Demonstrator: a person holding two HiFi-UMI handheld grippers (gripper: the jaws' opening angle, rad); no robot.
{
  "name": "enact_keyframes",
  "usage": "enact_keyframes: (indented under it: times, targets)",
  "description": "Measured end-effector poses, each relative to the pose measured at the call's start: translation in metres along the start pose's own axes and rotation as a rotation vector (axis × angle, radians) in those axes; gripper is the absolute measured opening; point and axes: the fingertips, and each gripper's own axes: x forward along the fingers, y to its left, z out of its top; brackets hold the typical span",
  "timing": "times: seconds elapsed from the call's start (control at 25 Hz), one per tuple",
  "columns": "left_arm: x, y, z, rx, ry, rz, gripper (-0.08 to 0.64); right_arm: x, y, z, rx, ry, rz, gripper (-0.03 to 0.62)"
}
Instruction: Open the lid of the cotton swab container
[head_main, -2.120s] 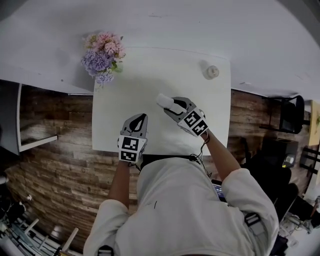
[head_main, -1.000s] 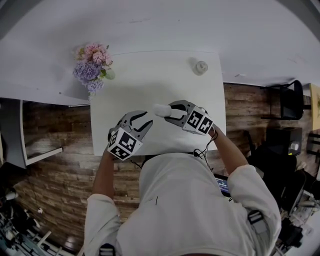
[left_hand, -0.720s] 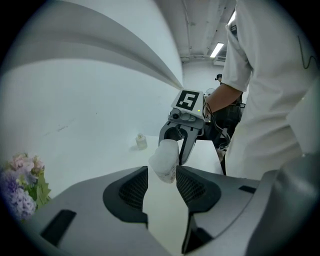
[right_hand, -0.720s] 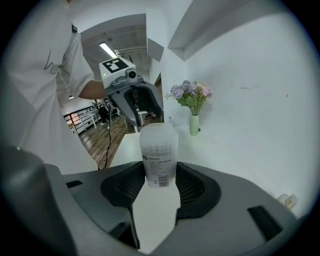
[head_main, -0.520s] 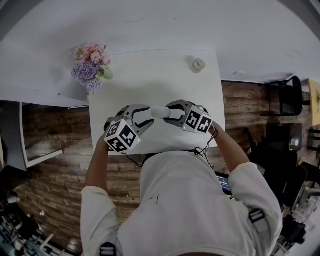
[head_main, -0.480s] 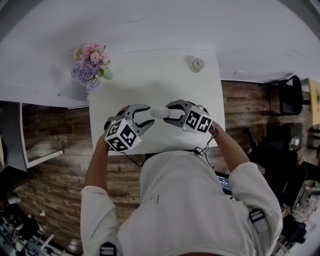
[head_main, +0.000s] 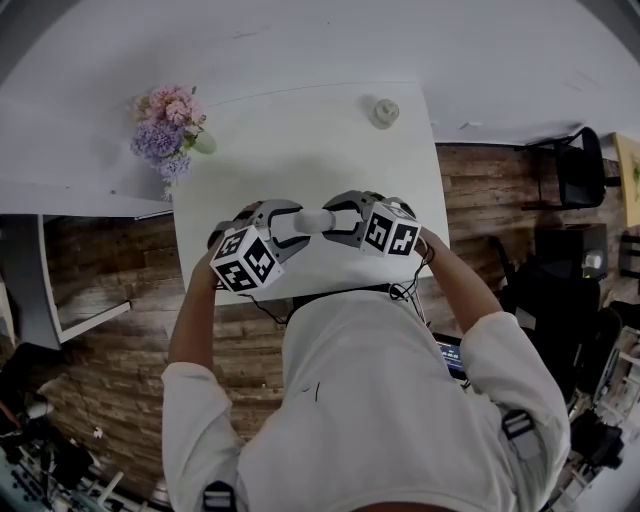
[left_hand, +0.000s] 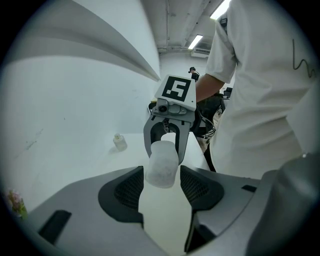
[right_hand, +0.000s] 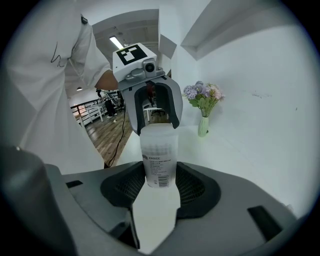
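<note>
The cotton swab container (head_main: 313, 221) is a frosted white tube with a printed label (right_hand: 159, 172), held level above the table's near edge. My right gripper (head_main: 340, 222) is shut on its labelled end (right_hand: 160, 160), the pads pressing both sides. My left gripper (head_main: 285, 225) faces it from the left. Its jaws have just been opening and now stand wide around the container's other, rounded end (left_hand: 161, 165), with a slim gap on each side. In the left gripper view the right gripper's fingers (left_hand: 150, 137) show behind the tube.
A white table (head_main: 300, 130) lies below both grippers. A vase of pink and purple flowers (head_main: 165, 130) stands at its far left corner, a small clear bottle (head_main: 385, 112) at the far right. The person's white shirt (head_main: 380, 400) fills the near side. Wooden floor surrounds the table.
My left gripper has swung right and rolled, bringing its widening jaws around the free end of the container. The right gripper has kept its hold and shifted slightly left.
</note>
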Motion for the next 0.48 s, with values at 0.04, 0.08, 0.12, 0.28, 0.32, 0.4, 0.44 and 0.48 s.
enact_keyframes:
  times: [0.04, 0.08, 0.12, 0.28, 0.32, 0.4, 0.44, 0.48]
  targets:
    - [0.001, -0.002, 0.0, 0.003, 0.004, -0.009, 0.242, 0.0, 0.002, 0.001, -0.003, -0.001, 0.005, 0.192]
    - [0.002, -0.004, -0.001, 0.011, 0.013, -0.015, 0.241, 0.0, 0.004, 0.002, -0.004, -0.002, 0.009, 0.192]
    - [0.003, -0.005, -0.002, 0.021, 0.022, -0.018, 0.241, -0.001, 0.005, 0.002, -0.006, -0.001, 0.011, 0.192]
    - [0.006, -0.008, -0.003, 0.042, 0.028, -0.015, 0.213, -0.002, 0.008, -0.002, -0.012, 0.01, 0.017, 0.192]
    - [0.007, -0.009, -0.003, 0.044, 0.027, -0.018, 0.212, -0.002, 0.008, -0.002, -0.013, 0.012, 0.019, 0.192]
    - [0.007, -0.011, -0.004, 0.049, 0.028, -0.03, 0.209, -0.002, 0.009, -0.004, -0.021, 0.022, 0.022, 0.19]
    - [0.007, -0.012, -0.004, 0.052, 0.032, -0.042, 0.207, -0.002, 0.01, -0.005, -0.032, 0.03, 0.022, 0.191]
    - [0.007, -0.015, -0.005, 0.054, 0.036, -0.06, 0.202, -0.002, 0.011, -0.005, -0.047, 0.04, 0.022, 0.19]
